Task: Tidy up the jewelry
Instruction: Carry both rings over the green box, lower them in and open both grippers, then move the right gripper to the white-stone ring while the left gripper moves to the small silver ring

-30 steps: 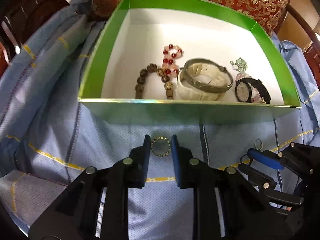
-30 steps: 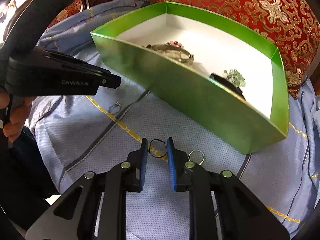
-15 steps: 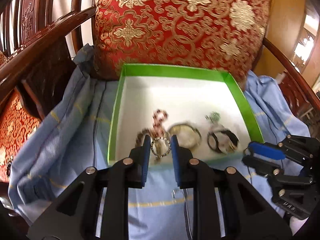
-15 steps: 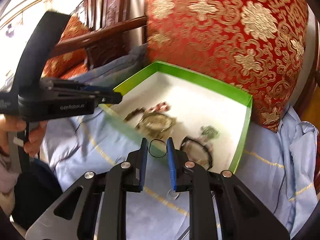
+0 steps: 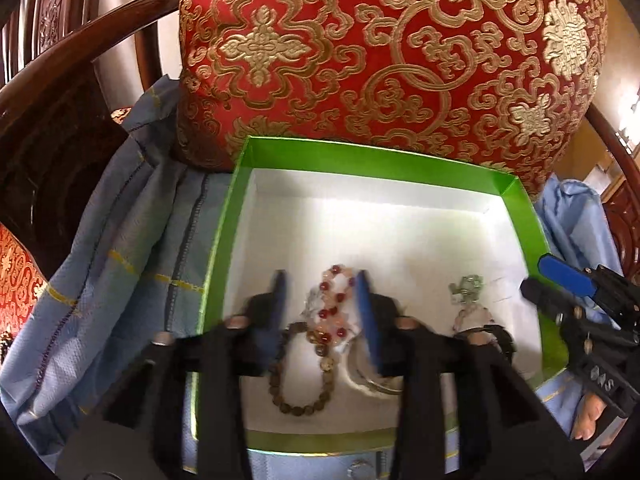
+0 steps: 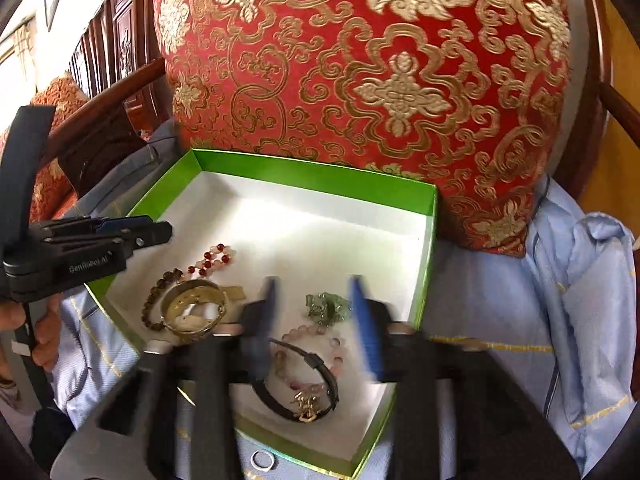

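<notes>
Left tool: tilted steeply down over the green box, jaws opening, nothing gripped.
Right tool: angled down over the box, jaws opening, nothing gripped.

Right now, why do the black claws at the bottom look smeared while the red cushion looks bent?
Left wrist view: the left gripper is smeared because its jaws are opening, nothing between them; the red cushion bulges from the fisheye lens. Right wrist view: the right gripper blurs likewise, while the green box stays fairly sharp, its white floor brightly lit.
</notes>
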A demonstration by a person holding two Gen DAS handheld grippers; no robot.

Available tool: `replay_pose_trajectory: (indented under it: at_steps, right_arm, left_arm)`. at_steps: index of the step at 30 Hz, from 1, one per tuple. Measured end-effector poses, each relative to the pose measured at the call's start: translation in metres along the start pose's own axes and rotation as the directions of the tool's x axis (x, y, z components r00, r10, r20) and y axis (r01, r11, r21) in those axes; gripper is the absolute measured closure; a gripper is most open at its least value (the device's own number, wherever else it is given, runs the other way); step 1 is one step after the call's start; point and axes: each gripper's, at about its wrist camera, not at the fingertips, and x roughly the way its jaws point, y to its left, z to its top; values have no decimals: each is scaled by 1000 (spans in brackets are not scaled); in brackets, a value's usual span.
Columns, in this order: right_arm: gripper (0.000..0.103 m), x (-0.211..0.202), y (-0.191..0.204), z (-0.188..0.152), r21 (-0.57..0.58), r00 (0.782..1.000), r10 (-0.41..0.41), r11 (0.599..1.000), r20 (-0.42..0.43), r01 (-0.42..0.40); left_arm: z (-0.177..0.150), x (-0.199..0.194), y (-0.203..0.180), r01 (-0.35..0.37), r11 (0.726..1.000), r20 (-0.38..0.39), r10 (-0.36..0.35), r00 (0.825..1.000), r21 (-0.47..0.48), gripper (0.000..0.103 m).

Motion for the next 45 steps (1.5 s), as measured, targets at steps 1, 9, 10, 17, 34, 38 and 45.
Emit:
replay_pose_trajectory:
  at_steps: [1, 9, 10, 17, 34, 38, 45]
  right_arm:
    - [51, -8, 0, -1, 5, 1000, 20, 1000, 10, -20]
    - [51, -69, 25, -47, -120, 979, 197, 972, -60, -203]
    - [51, -69, 26, -56, -133, 979, 188, 971, -78, -198]
    - [57, -19, 31, -95, -176, 971, 52, 980, -234, -95]
    - [78, 8, 41, -121, -241, 951, -19, 969, -309, -59]
    - [78, 7, 41, -120, -236, 950, -16, 970, -311, -61]
    - [78, 6, 38, -119, -217, 950, -9, 974, -313, -63]
  left_arm:
    - [-1, -4, -2, 7, 1000, 7, -7, 1000, 7, 62]
    - [-45, -59, -28, 168, 978, -44, -164, 986, 121, 61]
    - [-54, -61, -31, 192, 972, -65, -185, 981, 138, 61]
    - [-93, -27, -37, 135, 973, -228, -91, 969, 186, 66]
    - [-103, 11, -16, 86, 988, -330, -40, 943, 128, 70]
    - [-98, 11, 5, 27, 998, -319, -6, 948, 63, 70]
    - [-96, -5, 15, 96, 995, -289, -87, 953, 16, 61]
